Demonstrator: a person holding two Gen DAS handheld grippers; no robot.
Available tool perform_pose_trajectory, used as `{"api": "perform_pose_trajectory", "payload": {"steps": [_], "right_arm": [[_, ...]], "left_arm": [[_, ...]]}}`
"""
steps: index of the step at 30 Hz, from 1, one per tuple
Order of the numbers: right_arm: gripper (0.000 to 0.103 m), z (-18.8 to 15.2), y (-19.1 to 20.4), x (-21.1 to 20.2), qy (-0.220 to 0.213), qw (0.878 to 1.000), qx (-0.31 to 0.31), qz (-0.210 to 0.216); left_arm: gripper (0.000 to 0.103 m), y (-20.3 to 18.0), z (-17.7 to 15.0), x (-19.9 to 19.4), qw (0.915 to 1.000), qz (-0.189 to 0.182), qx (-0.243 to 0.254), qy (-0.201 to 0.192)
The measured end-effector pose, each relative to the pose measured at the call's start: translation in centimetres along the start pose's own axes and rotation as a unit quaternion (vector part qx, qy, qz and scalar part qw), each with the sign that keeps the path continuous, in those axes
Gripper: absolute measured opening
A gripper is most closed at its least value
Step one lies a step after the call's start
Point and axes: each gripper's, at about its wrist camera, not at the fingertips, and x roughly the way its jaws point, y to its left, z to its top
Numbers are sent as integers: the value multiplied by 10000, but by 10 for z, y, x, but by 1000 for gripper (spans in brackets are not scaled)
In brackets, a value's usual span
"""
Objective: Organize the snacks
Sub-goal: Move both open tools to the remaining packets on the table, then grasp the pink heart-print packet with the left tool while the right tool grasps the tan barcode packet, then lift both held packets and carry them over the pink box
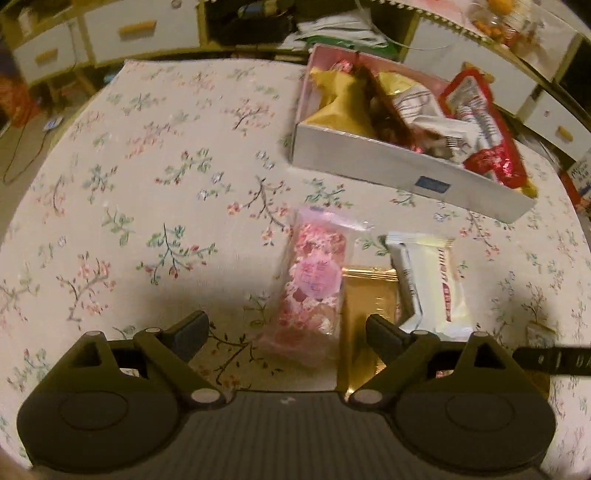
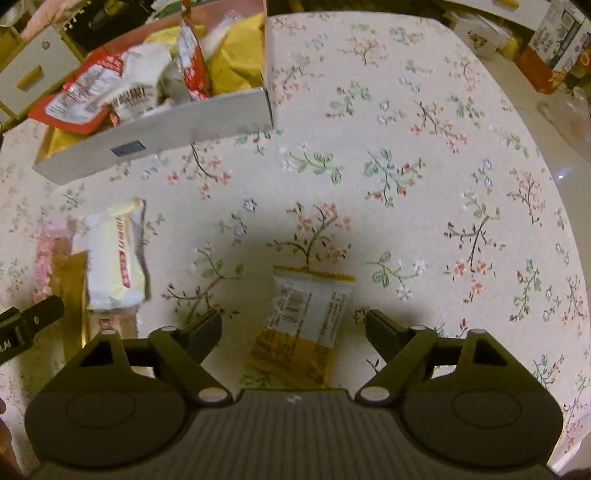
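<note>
My left gripper (image 1: 286, 328) hangs open over the floral tablecloth, with a pink flowered snack pack (image 1: 314, 284) lying between its fingers, untouched. Beside that pack lie a gold wrapper (image 1: 369, 314) and a white snack bar (image 1: 432, 284). My right gripper (image 2: 293, 328) is open too, astride a yellow-and-white snack packet (image 2: 306, 325) that rests flat on the cloth. The white bar (image 2: 118, 258) and pink pack (image 2: 48, 254) show at the left of the right wrist view. A grey cardboard box (image 1: 406, 173) holds several snacks, red, yellow and white.
The box (image 2: 155, 140) stands at the table's far side. White drawer units (image 1: 122, 33) and clutter line the room behind it. A carton and a box (image 2: 554, 48) sit on the floor past the table's right edge (image 2: 546, 177). The left gripper's finger (image 2: 33, 321) pokes in at the left.
</note>
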Motion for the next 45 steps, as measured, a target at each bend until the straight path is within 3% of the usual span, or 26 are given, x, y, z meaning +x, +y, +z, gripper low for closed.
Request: {"api": "perform_pose_trajectory", "payload": {"steps": [3,7,9,11,13,22,45], "right_arm": [[76,-3,1,4,-84,9998,-57,-164],[53,-5,8,0,-249,9995,-73,-188],[39,-5,12,-3,-307,9994,-92,-139],[36,-5,15,-5,-338,9994,-102,-68],[36,-5,18,-5,-365,9992,-127,-31],[35,-6,26,-20,-520,9980,-335,120],[35,1,36,-47,-1089,9913,-581,465]], "left_arm": [[82,5,2,3,9996,-183,-193,72],[68,8,3,4,9989,-350,-301,72],[55,9,3,3,9987,-404,-312,63],[52,9,4,2,9990,-359,-283,28],[40,8,4,4,9993,-315,-217,27],[38,3,5,3,9993,-340,-136,10],[38,-17,8,-29,9955,-803,-83,-504]]}}
